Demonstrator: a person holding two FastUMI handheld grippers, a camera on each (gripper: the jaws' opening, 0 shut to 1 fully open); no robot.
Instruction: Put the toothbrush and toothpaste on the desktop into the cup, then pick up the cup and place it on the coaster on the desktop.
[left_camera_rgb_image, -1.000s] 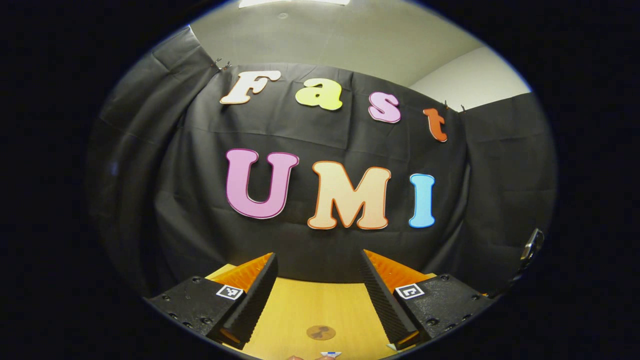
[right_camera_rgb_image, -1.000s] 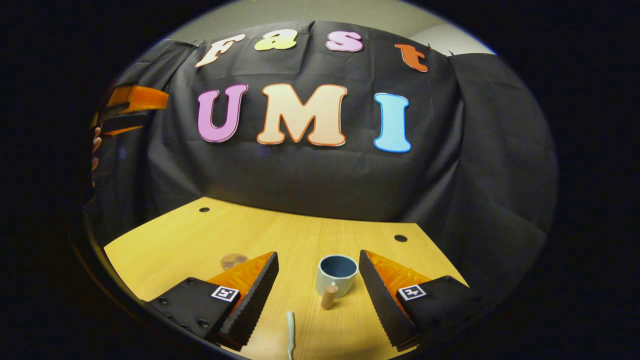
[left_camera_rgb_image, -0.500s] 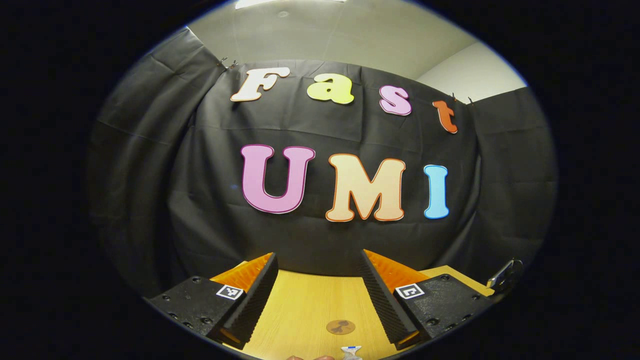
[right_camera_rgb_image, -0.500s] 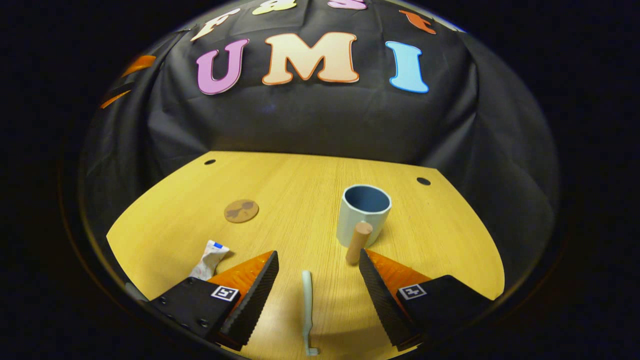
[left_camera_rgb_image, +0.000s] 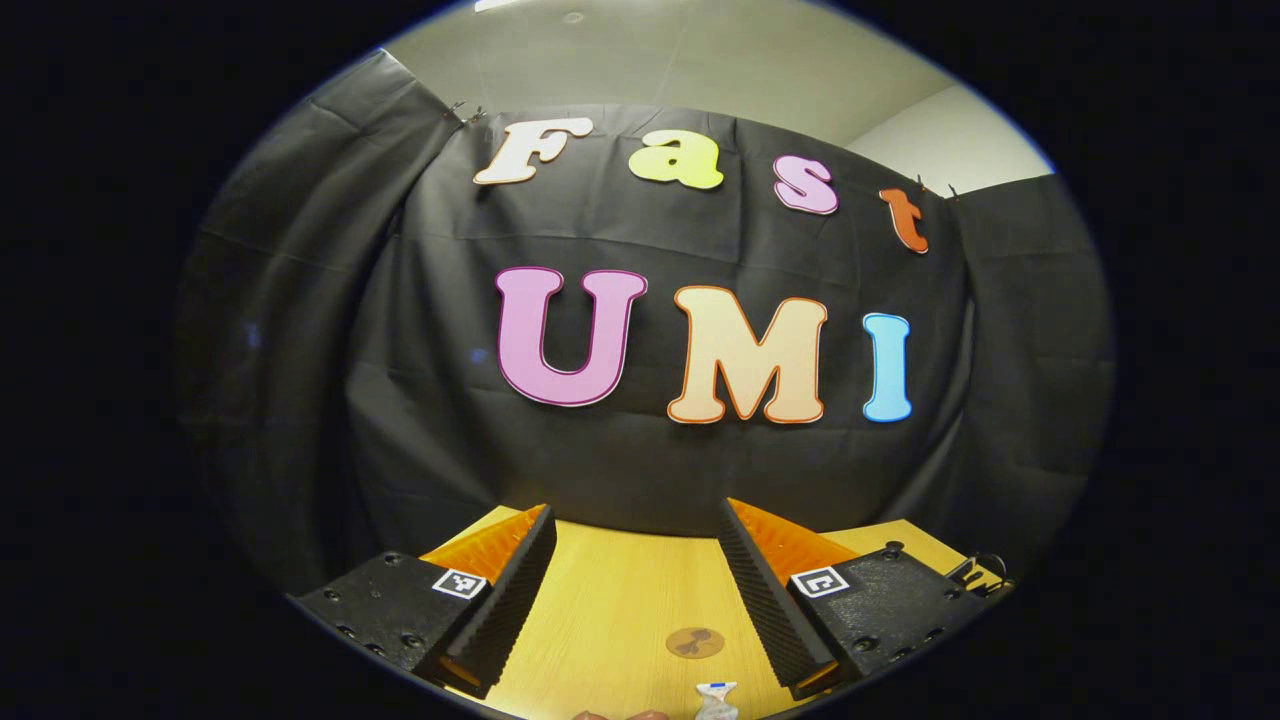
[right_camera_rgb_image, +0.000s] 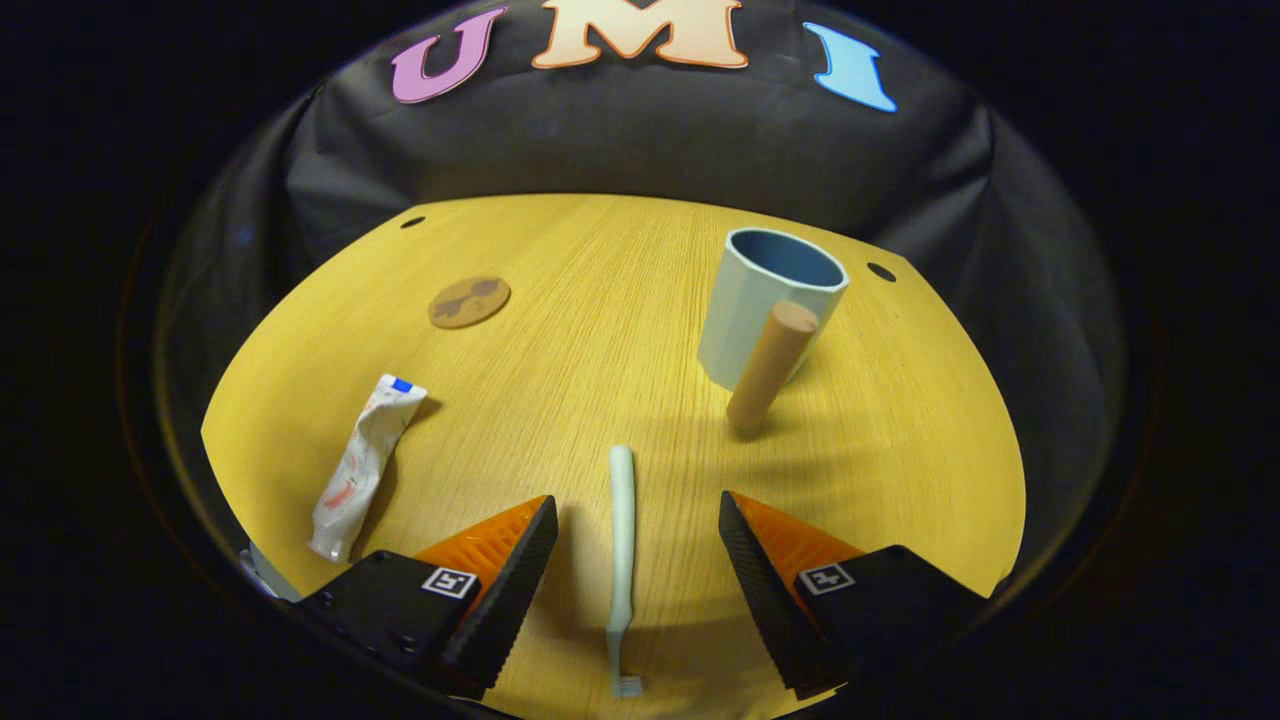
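Observation:
In the right gripper view a pale green toothbrush (right_camera_rgb_image: 621, 560) lies flat on the yellow desktop (right_camera_rgb_image: 600, 300), right between the open fingers of my right gripper (right_camera_rgb_image: 632, 590), which hangs above it. A pale blue cup (right_camera_rgb_image: 765, 300) with a wooden handle (right_camera_rgb_image: 770, 366) stands upright at the far right. A crumpled white toothpaste tube (right_camera_rgb_image: 360, 465) lies at the left. The round brown coaster (right_camera_rgb_image: 469, 301) sits far left. In the left gripper view my left gripper (left_camera_rgb_image: 632, 600) is open and high above the desk, with the coaster (left_camera_rgb_image: 694, 642) and the toothpaste tube's tip (left_camera_rgb_image: 716, 698) below.
Two small dark holes (right_camera_rgb_image: 881, 272) mark the desktop's far corners. Black cloth walls close in the desk behind and at both sides. A bit of the other gripper's rig (left_camera_rgb_image: 980, 575) shows at the right edge of the left gripper view.
My right gripper has tilted down and dropped toward the desk, so the toothbrush now lies between its fingers. The left gripper has drifted slightly; both stay open.

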